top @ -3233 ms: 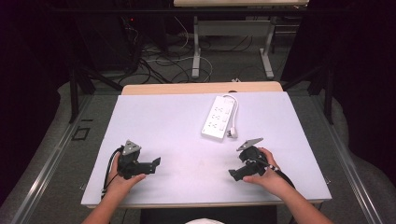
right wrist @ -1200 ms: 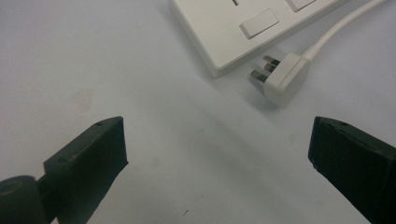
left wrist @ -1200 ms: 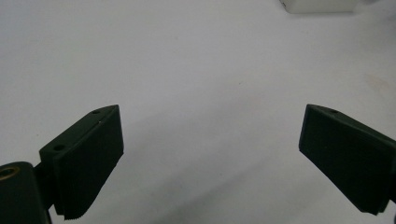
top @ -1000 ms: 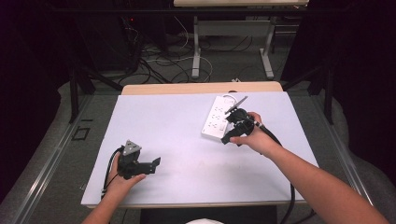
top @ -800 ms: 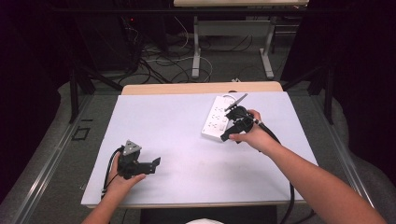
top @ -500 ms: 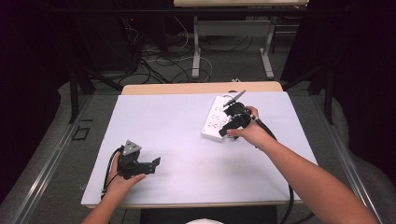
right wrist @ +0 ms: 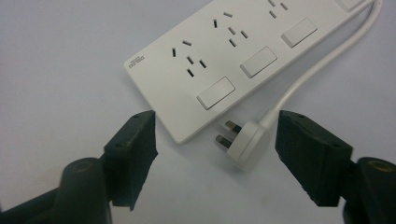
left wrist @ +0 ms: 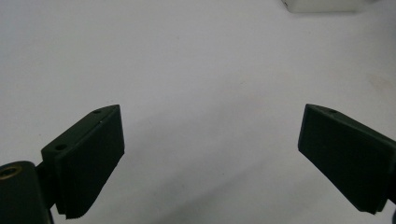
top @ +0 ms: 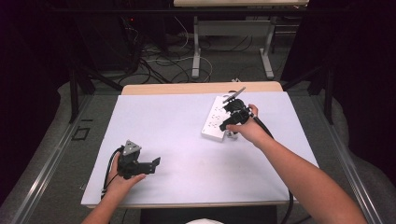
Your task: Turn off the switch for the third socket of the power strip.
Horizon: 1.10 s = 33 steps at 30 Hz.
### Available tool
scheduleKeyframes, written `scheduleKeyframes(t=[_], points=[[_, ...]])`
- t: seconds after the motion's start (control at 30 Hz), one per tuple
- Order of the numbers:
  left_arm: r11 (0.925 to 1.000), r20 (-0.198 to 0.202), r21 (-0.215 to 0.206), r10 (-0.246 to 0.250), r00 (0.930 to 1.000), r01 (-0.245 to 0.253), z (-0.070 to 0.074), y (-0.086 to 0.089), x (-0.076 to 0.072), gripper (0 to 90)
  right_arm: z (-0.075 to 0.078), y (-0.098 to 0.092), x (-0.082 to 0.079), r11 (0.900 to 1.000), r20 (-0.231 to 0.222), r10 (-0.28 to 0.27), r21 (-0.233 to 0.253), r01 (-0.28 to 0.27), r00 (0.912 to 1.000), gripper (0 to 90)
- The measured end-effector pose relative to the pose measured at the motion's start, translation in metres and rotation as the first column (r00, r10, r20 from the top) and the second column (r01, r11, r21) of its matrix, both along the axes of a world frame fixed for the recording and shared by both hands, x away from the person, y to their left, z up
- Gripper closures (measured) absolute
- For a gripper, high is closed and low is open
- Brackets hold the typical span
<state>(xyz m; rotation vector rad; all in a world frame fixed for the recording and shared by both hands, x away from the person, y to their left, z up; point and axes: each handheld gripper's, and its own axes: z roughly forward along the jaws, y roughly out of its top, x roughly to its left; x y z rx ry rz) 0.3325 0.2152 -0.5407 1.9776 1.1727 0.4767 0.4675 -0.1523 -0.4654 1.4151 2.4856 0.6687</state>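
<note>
Over the table's (top: pixel 177 116) far right, the right hand-held gripper (right wrist: pixel 215 154) is held jaws apart above the plug (right wrist: pixel 245 142), just beside the power strip's (right wrist: pixel 224 56) near end. Left hand-held gripper (left wrist: pixel 210 154) is parked near-left, jaws wide, nothing gripped.

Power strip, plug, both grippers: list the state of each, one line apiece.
Power strip: flat on the table, sockets up, nothing plugged in.
Plug: unplugged, lying beside the strip's end.
Left gripper: open, holding nothing.
Right gripper: open, the plug between its jaws, ungripped.
</note>
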Motion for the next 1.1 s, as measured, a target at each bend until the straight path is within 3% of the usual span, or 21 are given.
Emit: scheduleKeyframes(t=[0.1,0.13,0.27,0.37,0.47,0.57,0.67,0.7,0.77,0.83,0.87,1.1], points=[[1.0000,0.001,0.003,-0.002,1.0000,0.002,0.000,0.000,0.000,7.0,-0.003,0.000,0.003,1.000,0.006,0.001,0.029,-0.001,1.0000,35.2],[1.0000,0.002,-0.004,0.005,1.0000,-0.005,0.000,0.000,0.000,7.1,-0.003,0.001,0.005,1.000,-0.013,-0.005,0.018,0.005,0.9999,36.3],[1.0000,-0.007,0.000,0.002,1.0000,-0.002,0.000,0.000,0.000,7.1,-0.005,0.002,0.008,1.000,-0.003,-0.003,0.016,0.003,1.0000,38.3],[1.0000,-0.008,-0.001,0.003,1.0000,-0.003,0.000,0.000,0.000,7.2,-0.011,0.005,0.013,0.999,-0.009,-0.024,0.035,0.025,0.9997,38.5],[0.9999,-0.004,-0.004,0.009,1.0000,-0.009,-0.001,0.000,0.001,7.2,-0.013,0.008,0.016,0.999,-0.029,-0.030,0.021,0.030,0.9991,39.6],[0.9999,-0.005,-0.004,0.010,0.9999,-0.010,-0.001,0.000,0.001,7.4,-0.016,0.009,0.018,0.999,-0.015,-0.019,0.026,0.019,0.9997,40.2],[1.0000,-0.006,-0.003,0.008,0.9999,-0.008,-0.001,0.000,0.001,7.4,-0.018,0.011,0.020,0.999,-0.036,-0.037,0.019,0.038,0.9986,42.4],[1.0000,-0.005,-0.003,0.009,0.9999,-0.009,-0.001,0.000,0.001,7.6,-0.020,0.012,0.021,0.998,-0.034,-0.043,0.039,0.044,0.9985,48.2],[1.0000,-0.003,-0.003,0.008,1.0000,-0.008,-0.001,0.000,0.001,7.7,-0.019,0.012,0.022,0.999,-0.056,-0.041,0.028,0.043,0.9976,49.9],[1.0000,-0.003,-0.003,0.009,1.0000,-0.009,-0.001,0.000,0.001,7.7,-0.023,0.013,0.023,0.997,-0.012,-0.040,0.065,0.041,0.9991,53.5],[0.9999,-0.006,-0.004,0.011,0.9999,-0.011,-0.001,0.000,0.001,7.7,-0.021,0.014,0.024,0.998,-0.020,-0.047,0.043,0.048,0.9987,55.7],[1.0000,-0.007,0.003,0.005,1.0000,-0.005,-0.001,0.001,0.001,7.9,-0.021,0.015,0.025,0.998,-0.011,-0.052,0.026,0.052,0.9986,69.8]])
